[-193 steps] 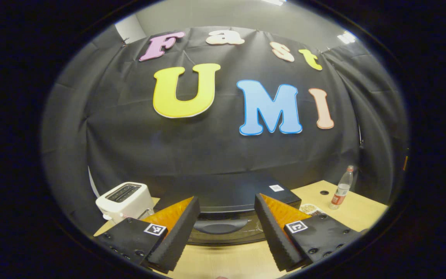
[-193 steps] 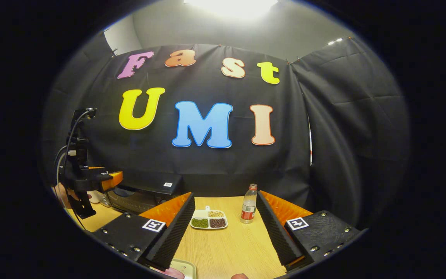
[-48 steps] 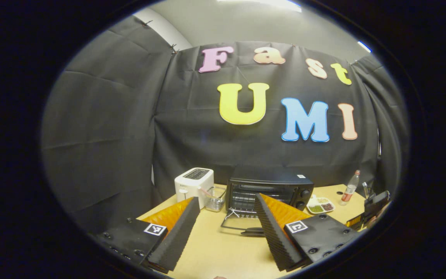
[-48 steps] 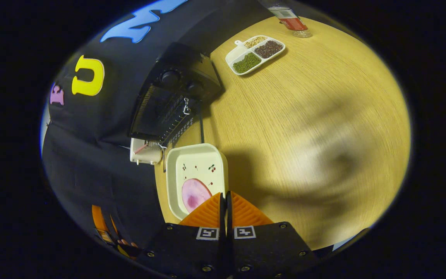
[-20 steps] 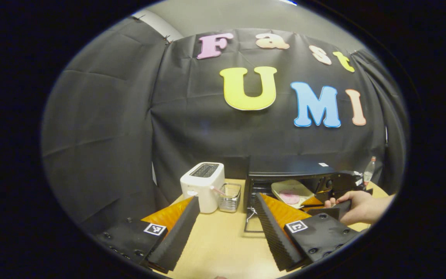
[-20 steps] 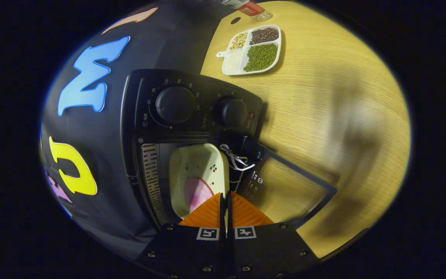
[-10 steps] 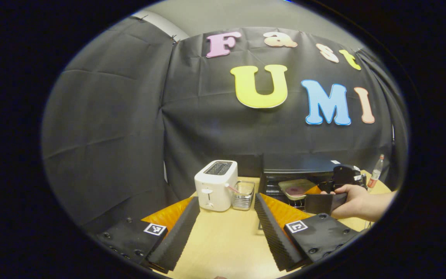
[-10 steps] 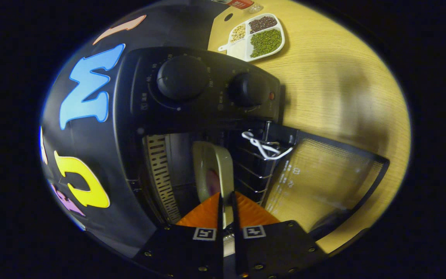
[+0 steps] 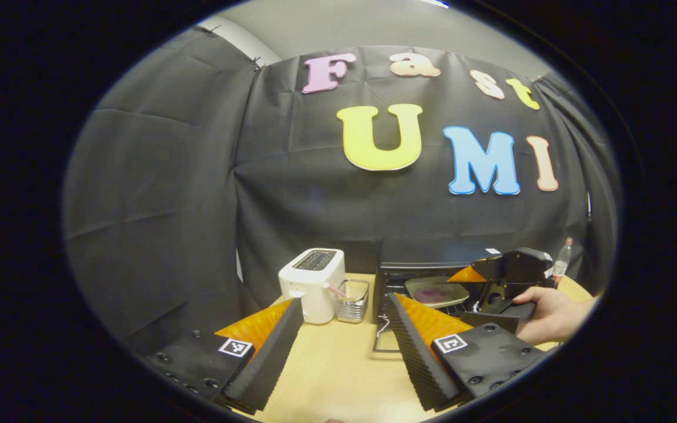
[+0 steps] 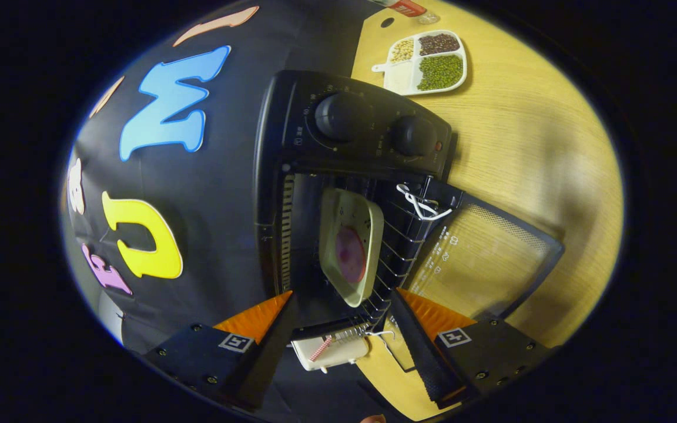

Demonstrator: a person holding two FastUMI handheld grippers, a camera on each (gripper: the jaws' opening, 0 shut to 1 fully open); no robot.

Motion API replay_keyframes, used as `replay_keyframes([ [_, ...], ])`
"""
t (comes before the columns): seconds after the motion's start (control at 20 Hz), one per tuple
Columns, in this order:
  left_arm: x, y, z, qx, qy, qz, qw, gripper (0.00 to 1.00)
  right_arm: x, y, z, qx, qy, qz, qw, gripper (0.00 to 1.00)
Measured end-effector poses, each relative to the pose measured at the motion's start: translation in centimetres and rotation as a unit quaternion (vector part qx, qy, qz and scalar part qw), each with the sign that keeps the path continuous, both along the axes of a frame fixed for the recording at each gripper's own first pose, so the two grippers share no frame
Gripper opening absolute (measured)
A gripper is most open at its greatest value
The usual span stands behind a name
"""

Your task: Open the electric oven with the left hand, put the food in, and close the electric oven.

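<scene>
**Dish on the oven rack, both grippers spread and empty**

The electric oven (image 10: 350,194) stands on the tabletop (image 10: 526,176) with its glass door (image 10: 479,264) folded down flat in front of the cavity. Inside, the cream dish (image 10: 351,251) carrying the pink slice of food (image 10: 350,254) sits on the wire rack (image 10: 394,258), with dark open space between the dish's edges and the oven's side walls. In the left gripper view the same dish (image 9: 436,291) shows through the oven's mouth.

The right gripper (image 10: 341,329) has its fingers spread wide and holds nothing; it sits just outside the oven's front opening, the dish lying beyond the fingertips and apart from them. In the left gripper view it (image 9: 494,279) appears at the oven's front right, held by a hand (image 9: 550,311).

The left gripper (image 9: 344,335) is also wide open and empty, hovering over bare tabletop (image 9: 338,370) in front of the oven, well back from the door's front edge.

To the oven's left stand a white toaster (image 9: 312,283) and a small wire basket (image 9: 352,299), the basket just beside the oven's wall. On the oven's other side lie a divided tray of beans (image 10: 429,61) and a bottle (image 9: 560,263), with open wood beyond the door's edge.
</scene>
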State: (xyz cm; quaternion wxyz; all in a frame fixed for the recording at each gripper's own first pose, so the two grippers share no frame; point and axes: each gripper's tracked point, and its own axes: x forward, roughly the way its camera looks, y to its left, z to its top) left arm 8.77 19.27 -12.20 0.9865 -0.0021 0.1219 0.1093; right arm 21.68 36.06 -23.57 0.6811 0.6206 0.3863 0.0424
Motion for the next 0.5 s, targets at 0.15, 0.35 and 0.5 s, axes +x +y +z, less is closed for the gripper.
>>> replay_keyframes([
  [0.15,-0.2,-1.6,-0.2,-0.009,0.0,-0.01,1.0,0.94,-1.4,-2.3,2.5,-0.039,-0.056,0.031,0.997,0.98],
  [0.35,-0.3,-3.9,-1.2,-0.026,0.006,-0.028,0.999,1.0,-4.0,-6.6,4.5,-0.131,-0.147,0.079,0.977,0.98],
  [0.5,-0.2,-5.5,-2.6,-0.037,0.016,-0.043,0.998,1.0,-6.5,-10.3,5.4,-0.217,-0.206,0.106,0.948,0.98],
])
